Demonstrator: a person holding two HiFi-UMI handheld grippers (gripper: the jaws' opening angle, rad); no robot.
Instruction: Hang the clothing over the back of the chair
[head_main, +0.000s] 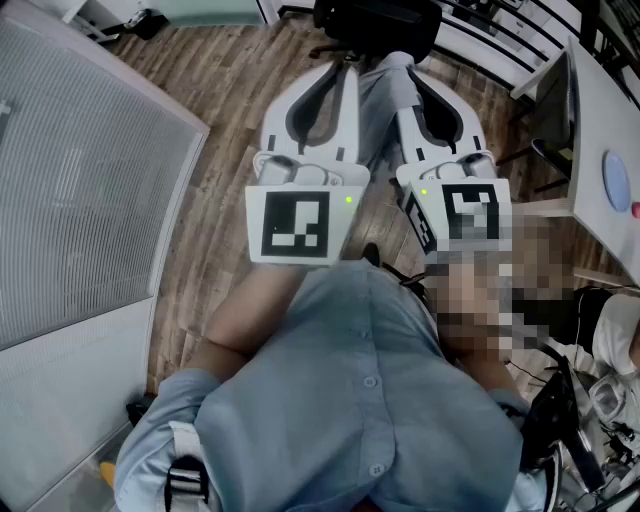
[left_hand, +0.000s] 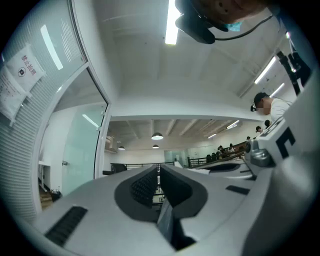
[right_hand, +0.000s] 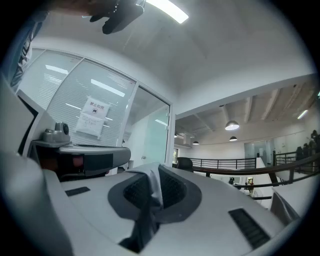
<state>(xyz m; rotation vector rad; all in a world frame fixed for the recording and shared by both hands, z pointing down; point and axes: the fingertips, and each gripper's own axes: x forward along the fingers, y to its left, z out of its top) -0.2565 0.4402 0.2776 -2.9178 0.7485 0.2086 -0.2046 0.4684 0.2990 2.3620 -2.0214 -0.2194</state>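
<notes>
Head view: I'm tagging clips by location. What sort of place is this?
Probably an open-plan office: a black swivel chair on wood-look flooring, a glass partition with blinds on the left, and a white desk at the right.

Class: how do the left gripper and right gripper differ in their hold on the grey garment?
On the right gripper, the grey garment bunches up above the shut jaws; on the left gripper, only a strip shows low between them. The left gripper is nearer the glass partition, the right gripper nearer the desk. Both are shut on it.
</notes>
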